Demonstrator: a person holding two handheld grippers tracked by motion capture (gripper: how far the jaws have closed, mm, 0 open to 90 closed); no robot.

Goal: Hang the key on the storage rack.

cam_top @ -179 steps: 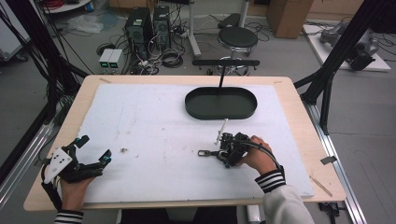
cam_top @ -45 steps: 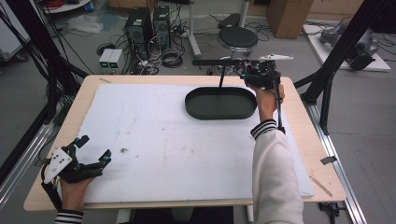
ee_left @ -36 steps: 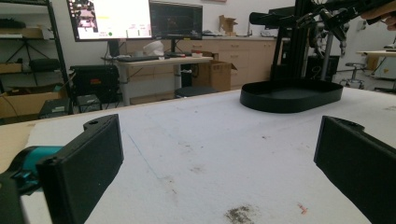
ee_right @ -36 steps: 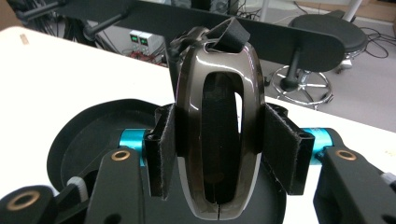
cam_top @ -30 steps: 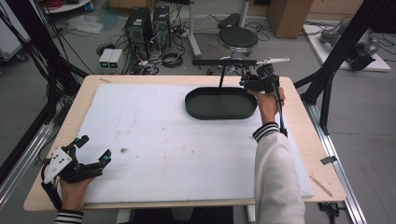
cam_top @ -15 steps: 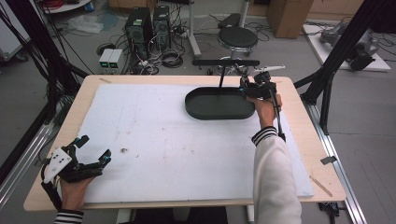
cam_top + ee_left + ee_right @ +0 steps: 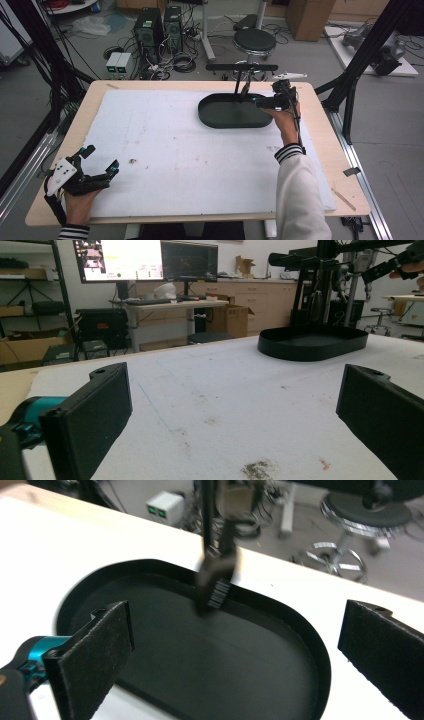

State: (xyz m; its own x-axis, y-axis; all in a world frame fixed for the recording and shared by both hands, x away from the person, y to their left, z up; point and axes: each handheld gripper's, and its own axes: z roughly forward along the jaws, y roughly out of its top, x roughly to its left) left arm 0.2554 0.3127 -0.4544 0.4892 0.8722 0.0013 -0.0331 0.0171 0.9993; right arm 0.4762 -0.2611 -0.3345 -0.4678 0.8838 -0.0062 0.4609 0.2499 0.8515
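Both jaws wide, empty: left gripper [image 7: 97, 175] rests on table, right gripper [image 7: 260, 101] above tray [image 7: 220, 120]. Watch brush [image 7: 215, 582] — may topple if you clip it.

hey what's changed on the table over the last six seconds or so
The right gripper moved from the near middle of the white mat out to the far right, then eased left over the black oval tray's right end, jaws open. A black brush now leans on the tray's far rim. The left gripper stayed open at the near left corner.
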